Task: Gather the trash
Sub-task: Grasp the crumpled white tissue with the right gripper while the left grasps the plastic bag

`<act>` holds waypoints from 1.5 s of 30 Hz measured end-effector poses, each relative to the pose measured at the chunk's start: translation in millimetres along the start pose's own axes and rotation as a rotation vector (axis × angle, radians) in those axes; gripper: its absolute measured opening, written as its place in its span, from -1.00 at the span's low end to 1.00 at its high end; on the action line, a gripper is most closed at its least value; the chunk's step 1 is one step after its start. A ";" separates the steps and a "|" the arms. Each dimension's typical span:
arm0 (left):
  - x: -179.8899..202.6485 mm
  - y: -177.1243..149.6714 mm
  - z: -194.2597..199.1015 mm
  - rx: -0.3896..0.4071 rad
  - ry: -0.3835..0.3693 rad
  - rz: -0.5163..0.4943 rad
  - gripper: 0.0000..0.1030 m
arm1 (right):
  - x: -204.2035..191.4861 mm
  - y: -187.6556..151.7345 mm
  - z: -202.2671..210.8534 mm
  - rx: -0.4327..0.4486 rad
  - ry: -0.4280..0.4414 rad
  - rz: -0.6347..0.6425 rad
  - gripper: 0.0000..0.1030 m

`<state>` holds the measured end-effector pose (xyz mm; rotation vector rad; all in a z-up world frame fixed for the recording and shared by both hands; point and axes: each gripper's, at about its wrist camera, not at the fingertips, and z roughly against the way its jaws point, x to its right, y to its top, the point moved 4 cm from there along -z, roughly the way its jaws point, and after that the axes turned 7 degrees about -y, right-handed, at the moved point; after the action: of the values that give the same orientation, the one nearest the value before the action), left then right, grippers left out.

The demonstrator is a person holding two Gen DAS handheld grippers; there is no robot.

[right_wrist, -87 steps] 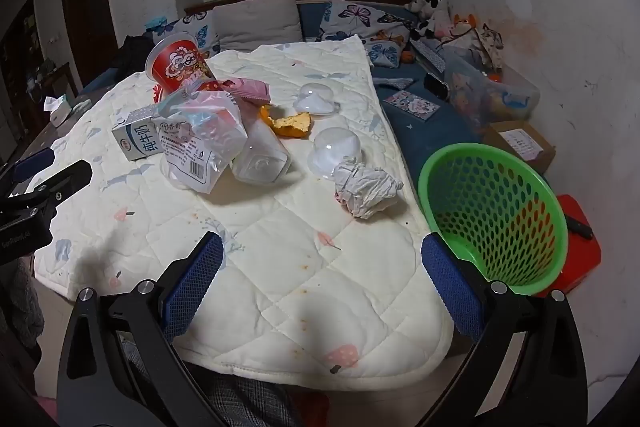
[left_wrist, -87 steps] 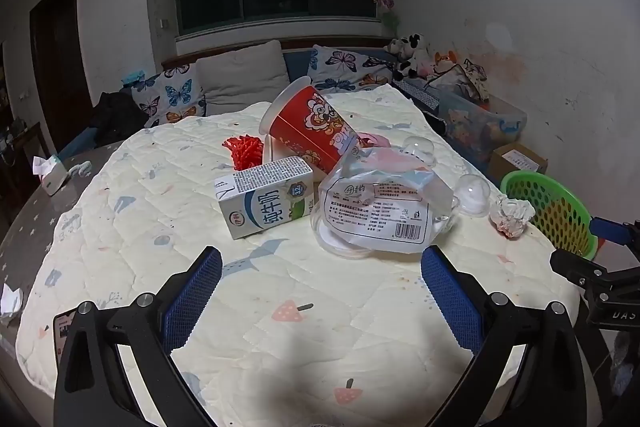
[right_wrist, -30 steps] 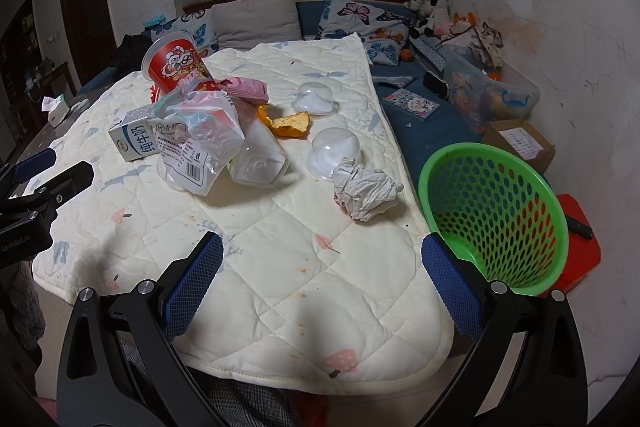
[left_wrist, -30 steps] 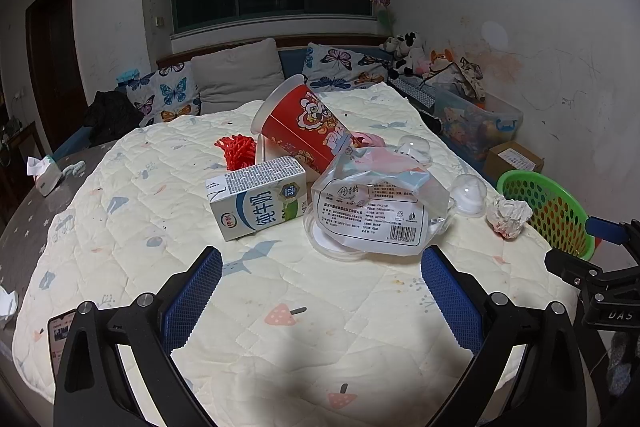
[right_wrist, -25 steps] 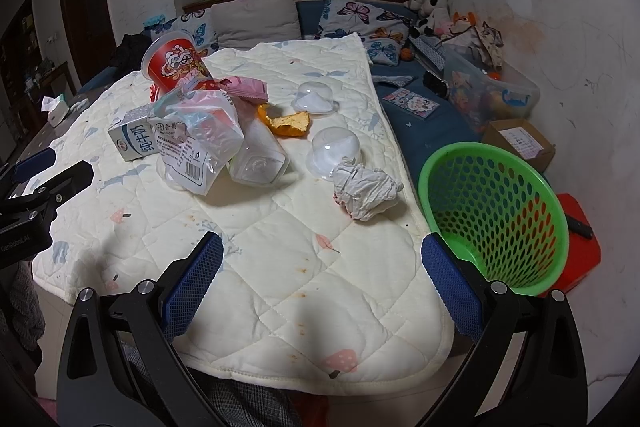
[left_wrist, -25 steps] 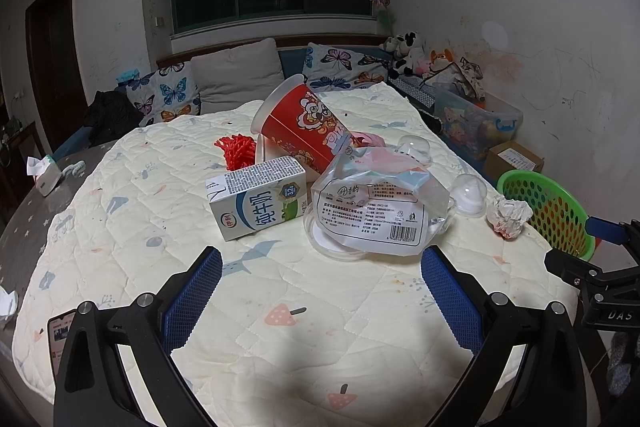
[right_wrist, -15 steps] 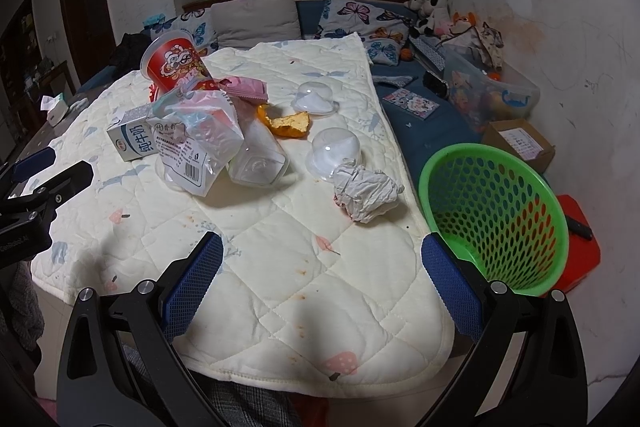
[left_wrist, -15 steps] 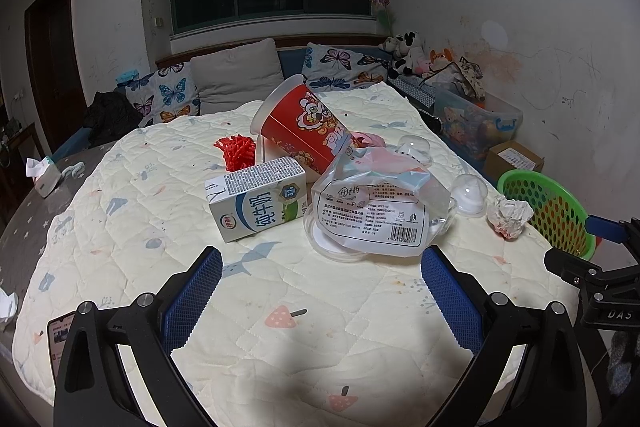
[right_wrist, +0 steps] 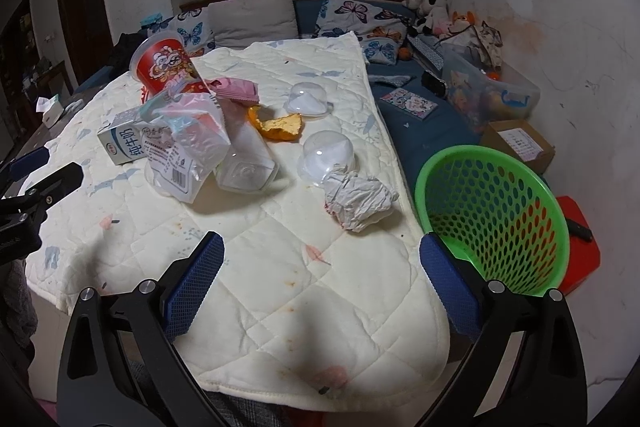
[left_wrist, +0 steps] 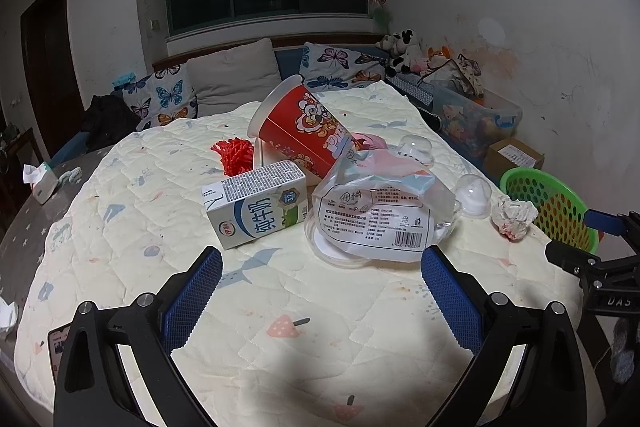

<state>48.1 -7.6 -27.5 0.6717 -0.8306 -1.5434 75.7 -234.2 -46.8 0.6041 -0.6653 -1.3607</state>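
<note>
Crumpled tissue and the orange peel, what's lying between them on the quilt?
In the right wrist view, a clear plastic dome sits between the tissue and the peel, touching the tissue.

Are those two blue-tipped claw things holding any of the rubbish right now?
No. The left hand-held gripper and the right hand-held gripper are both open and empty, above the quilted cover, short of the trash.
</note>
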 end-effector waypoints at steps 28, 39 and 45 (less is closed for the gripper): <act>-16.7 31.8 -55.2 -0.038 -0.087 -0.038 0.69 | 31.1 18.1 -81.9 -0.118 -0.008 -0.047 0.51; -16.8 41.9 -89.1 -0.084 -0.163 -0.106 0.34 | 24.6 17.5 -95.2 -0.143 0.017 -0.043 0.35; -11.4 37.6 -99.8 -0.108 -0.182 -0.159 0.27 | 23.7 16.7 -100.9 -0.155 0.027 -0.047 0.25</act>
<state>151.7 -11.4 -55.1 0.5344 -0.8380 -1.8002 163.1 -254.9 -101.0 0.5159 -0.5212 -1.4310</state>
